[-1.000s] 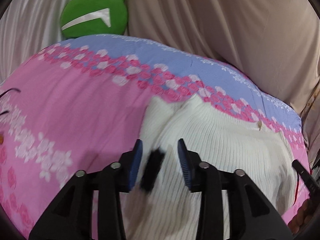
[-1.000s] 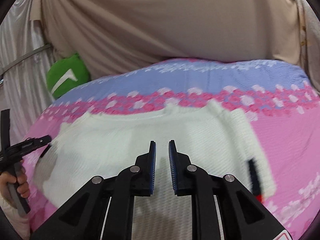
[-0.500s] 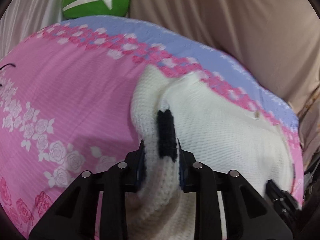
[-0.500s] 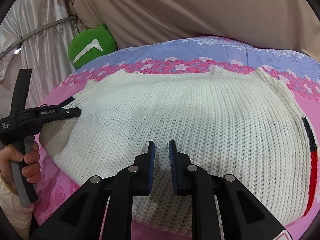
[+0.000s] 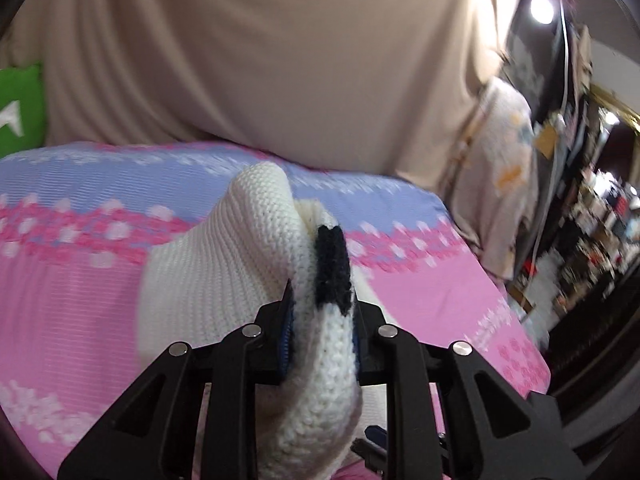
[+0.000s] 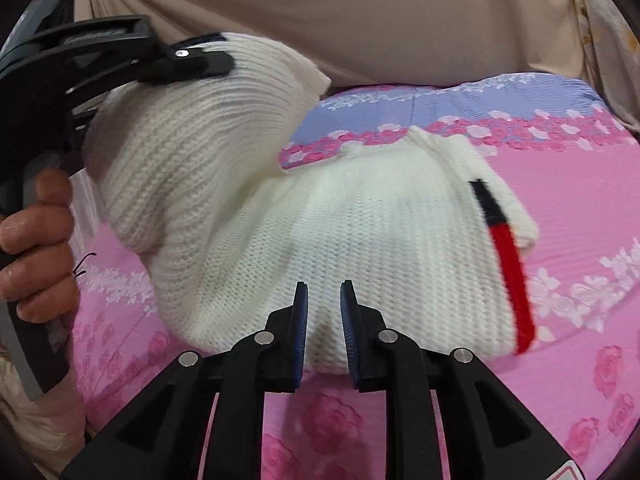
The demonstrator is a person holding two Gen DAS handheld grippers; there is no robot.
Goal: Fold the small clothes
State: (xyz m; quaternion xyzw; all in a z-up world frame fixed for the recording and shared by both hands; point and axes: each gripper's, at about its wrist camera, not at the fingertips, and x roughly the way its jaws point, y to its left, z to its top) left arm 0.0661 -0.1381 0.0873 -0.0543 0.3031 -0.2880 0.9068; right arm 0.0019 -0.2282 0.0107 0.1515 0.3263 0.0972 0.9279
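Note:
A small white knit sweater [image 6: 360,232] with a black and red stripe [image 6: 508,256] on its right edge lies on a pink flowered bedspread [image 6: 580,208]. My left gripper [image 5: 322,312] is shut on the sweater's left side [image 5: 224,264] at a black patch and holds it lifted off the bed; in the right wrist view the left gripper [image 6: 208,62] shows at upper left with the raised cloth. My right gripper [image 6: 323,304] hangs just in front of the sweater's near hem, its jaws a little apart and empty.
A beige curtain [image 6: 360,20] hangs behind the bed. A green cushion [image 5: 20,108] sits at the far left. Cluttered shelves [image 5: 592,216] and a bright lamp [image 5: 542,8] stand beyond the bed's right edge. The bedspread has a blue band [image 5: 120,168] along its far side.
My left gripper has closed on the sweater's left side, lifted it off the bed and swung it right. My right gripper has drawn back toward the near hem, its jaws slightly wider.

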